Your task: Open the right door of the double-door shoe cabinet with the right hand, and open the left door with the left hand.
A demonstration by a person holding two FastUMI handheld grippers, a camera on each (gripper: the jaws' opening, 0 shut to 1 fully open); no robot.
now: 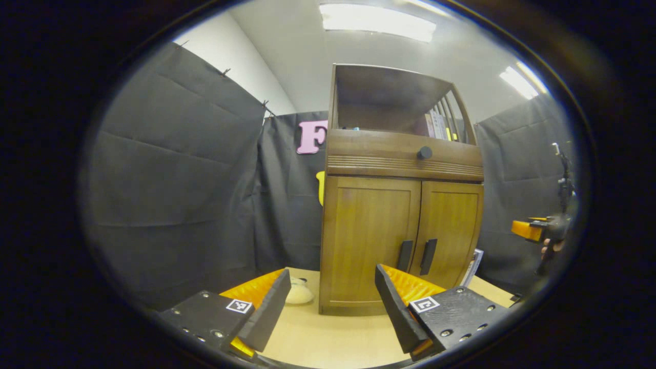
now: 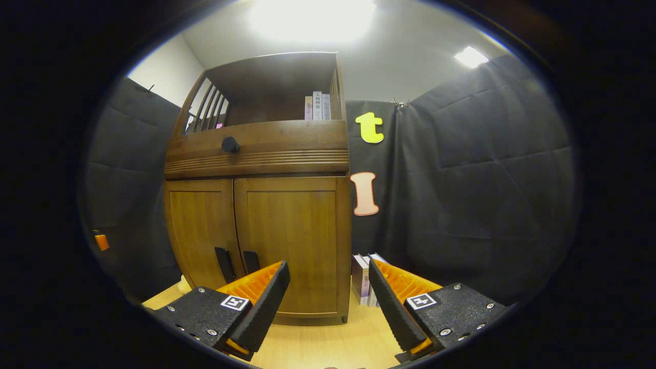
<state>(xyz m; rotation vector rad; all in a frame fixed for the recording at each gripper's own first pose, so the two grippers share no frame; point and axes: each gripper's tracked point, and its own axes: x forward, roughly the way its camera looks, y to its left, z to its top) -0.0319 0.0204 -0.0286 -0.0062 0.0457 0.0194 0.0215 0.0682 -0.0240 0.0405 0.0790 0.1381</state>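
A wooden shoe cabinet (image 1: 400, 154) stands on a light table, both lower doors closed. In the left gripper view the left door (image 1: 366, 230) and right door (image 1: 451, 225) each carry a dark vertical handle near the middle seam, the left handle (image 1: 405, 255) and the right handle (image 1: 428, 256). My left gripper (image 1: 328, 279) is open, well short of the cabinet front. The right gripper view shows the same cabinet (image 2: 256, 148) with its right door (image 2: 292, 241) and its handles (image 2: 251, 262). My right gripper (image 2: 328, 271) is open, apart from the door. The other gripper (image 1: 538, 229) hangs far right.
The cabinet has a drawer with a round knob (image 1: 424, 152) and an open shelf with books (image 2: 318, 106) above. More books (image 2: 361, 277) stand against the cabinet's right side. A pale rounded object (image 1: 298, 293) lies on the table (image 1: 328, 333) left of the cabinet.
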